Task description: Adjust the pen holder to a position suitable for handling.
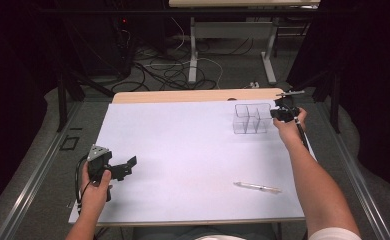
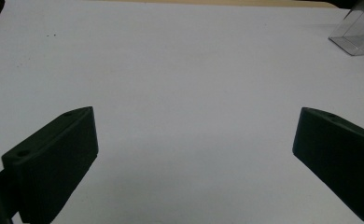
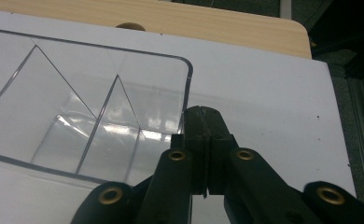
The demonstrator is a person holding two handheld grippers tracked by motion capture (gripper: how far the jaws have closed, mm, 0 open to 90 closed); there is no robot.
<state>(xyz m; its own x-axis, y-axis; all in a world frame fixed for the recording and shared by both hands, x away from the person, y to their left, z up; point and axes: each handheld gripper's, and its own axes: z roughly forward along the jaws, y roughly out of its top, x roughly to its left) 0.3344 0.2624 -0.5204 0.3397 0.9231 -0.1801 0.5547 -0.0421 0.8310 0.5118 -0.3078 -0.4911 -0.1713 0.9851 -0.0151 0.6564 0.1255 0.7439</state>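
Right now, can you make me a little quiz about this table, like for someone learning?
1. True or false: the left gripper has its jaws wide apart.
2. What lies flat on the white sheet near the person's right forearm: A pen, B spoon, C cup?
3. Which gripper is beside the clear box?

Key: 1 true. 2 A. 3 The right gripper, jaws together at the box's wall.
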